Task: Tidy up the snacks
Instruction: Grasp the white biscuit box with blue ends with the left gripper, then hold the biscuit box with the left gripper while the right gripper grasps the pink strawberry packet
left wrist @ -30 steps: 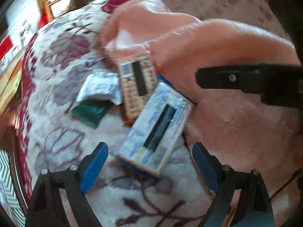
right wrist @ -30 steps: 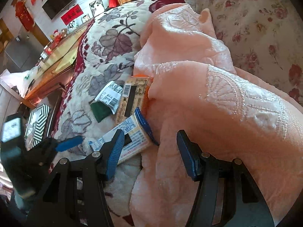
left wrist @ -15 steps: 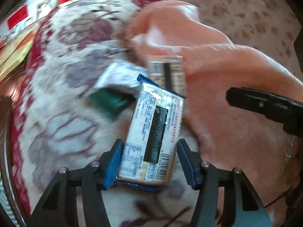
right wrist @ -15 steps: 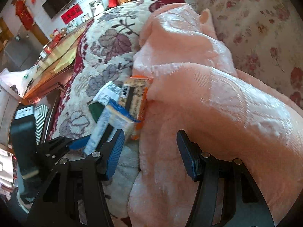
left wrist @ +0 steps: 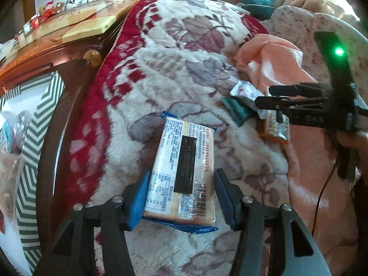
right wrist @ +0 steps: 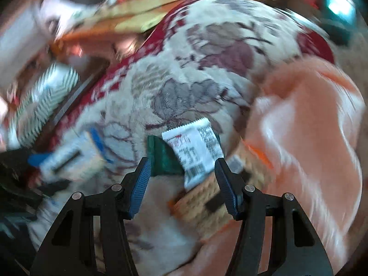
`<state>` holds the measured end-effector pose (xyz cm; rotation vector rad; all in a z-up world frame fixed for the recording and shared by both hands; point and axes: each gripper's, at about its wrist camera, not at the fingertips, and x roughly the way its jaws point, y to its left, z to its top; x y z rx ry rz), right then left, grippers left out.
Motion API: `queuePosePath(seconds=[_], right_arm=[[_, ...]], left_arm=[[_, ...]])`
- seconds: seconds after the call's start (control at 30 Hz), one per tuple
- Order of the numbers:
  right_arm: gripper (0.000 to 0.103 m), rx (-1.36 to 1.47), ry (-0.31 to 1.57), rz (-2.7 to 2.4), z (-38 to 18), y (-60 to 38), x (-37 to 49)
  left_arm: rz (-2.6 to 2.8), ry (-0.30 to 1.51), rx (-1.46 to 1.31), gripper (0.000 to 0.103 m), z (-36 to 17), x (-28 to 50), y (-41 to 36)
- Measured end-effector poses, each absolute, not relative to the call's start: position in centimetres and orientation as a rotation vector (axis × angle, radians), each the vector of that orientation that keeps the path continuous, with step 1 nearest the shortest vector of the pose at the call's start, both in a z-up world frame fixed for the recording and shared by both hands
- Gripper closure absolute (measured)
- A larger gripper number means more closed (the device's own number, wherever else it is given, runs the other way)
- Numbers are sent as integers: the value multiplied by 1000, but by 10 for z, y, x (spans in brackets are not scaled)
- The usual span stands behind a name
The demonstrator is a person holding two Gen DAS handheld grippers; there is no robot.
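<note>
My left gripper (left wrist: pixel 181 197) is shut on a blue-edged biscuit pack (left wrist: pixel 184 172) and holds it above the flowered blanket (left wrist: pixel 184 69); the pack shows blurred at the left of the right wrist view (right wrist: pixel 73 156). My right gripper (right wrist: pixel 182 181) is open above a white-and-green sachet (right wrist: pixel 195 149) and an orange-edged cracker pack (right wrist: pixel 207 202). Both lie on the blanket beside the pink quilt (right wrist: pixel 310 149). In the left wrist view the right gripper (left wrist: pixel 287 101) hovers over the sachet (left wrist: pixel 243 92) and the cracker pack (left wrist: pixel 273 128).
A striped green-and-white box (left wrist: pixel 30 149) stands left of the bed beyond a dark wooden rail (left wrist: pixel 53 138). A wooden table top (left wrist: pixel 69 27) lies at the back left. The right wrist view is motion-blurred.
My left gripper closed on the biscuit pack and carried it left, away from the other snacks. My right gripper swung left from the pink quilt to over the sachet and cracker pack.
</note>
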<state>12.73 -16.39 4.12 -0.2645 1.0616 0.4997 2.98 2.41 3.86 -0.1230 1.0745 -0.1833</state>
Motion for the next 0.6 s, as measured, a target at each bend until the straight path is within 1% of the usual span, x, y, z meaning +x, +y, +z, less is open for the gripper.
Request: queuePosePath(seconds=[0.07, 0.13, 0.23, 0.3, 0.43, 0.47, 0.5, 0.6], right_arm=[[42, -313, 1093, 503, 32, -165, 138], [41, -289, 1125, 516, 24, -169, 149], [41, -231, 1122, 532, 21, -173, 159], [41, -213, 1113, 539, 19, -173, 166], [41, -268, 1111, 573, 24, -162, 172], [42, -299, 1104, 599, 27, -159, 173], [41, -316, 1106, 603, 27, -157, 174], [41, -337, 1140, 615, 26, -155, 180]], left_arm=[[-186, 1080, -131, 44, 35, 33, 25], [-187, 1087, -123, 44, 32, 36, 22], [-185, 1095, -101, 42, 29, 44, 16], [-171, 1103, -96, 37, 28, 50, 16], [-162, 1094, -140, 33, 34, 58, 19], [-165, 1092, -136, 28, 35, 59, 18], [-166, 1095, -126, 26, 35, 61, 16], [-169, 1107, -108, 26, 33, 62, 12]])
